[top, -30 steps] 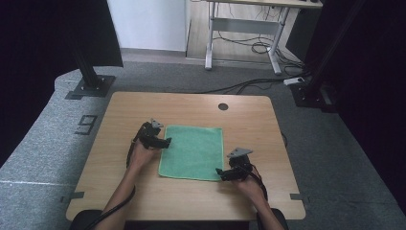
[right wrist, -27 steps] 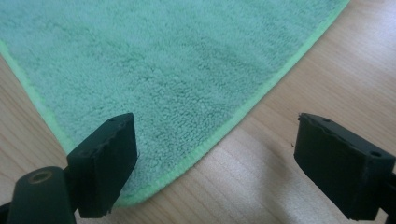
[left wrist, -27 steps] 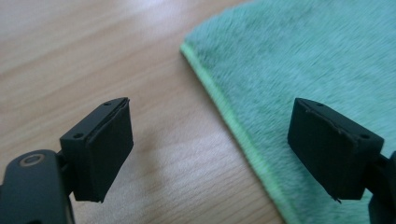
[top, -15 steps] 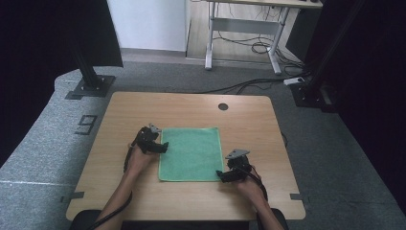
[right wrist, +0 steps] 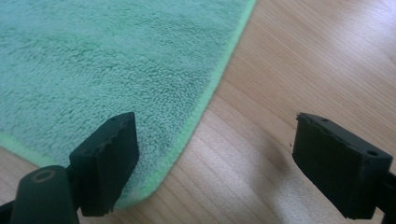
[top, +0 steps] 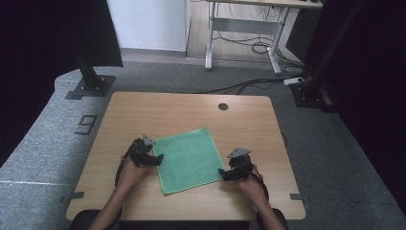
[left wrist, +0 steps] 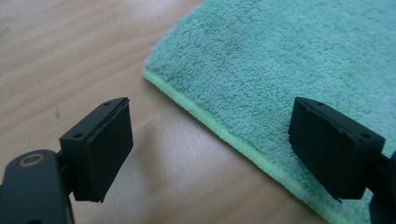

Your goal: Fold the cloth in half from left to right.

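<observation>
Both grippers (top: 158, 158) (top: 221, 172) wide open, straddling towel (top: 188, 158) edges

We see a light wooden surface (top: 182, 108) with a round cable hole (top: 223, 106) | grey carpet floor (top: 325, 143) marked "9" (top: 86, 124) | black curtains at both sides | white wall (top: 148, 24) | far desk frame (top: 244, 28), cables (top: 249, 48) beneath

High view: fixed above the near side, facing forward and down over the whole table (top: 143, 108) and the floor beyond. Left gripper view: close and low, aimed between two black jaws across the green towel (left wrist: 289, 60) edge. Right gripper view: equally close, at the opposite edge. Shared by all three: towel and tabletop.
</observation>
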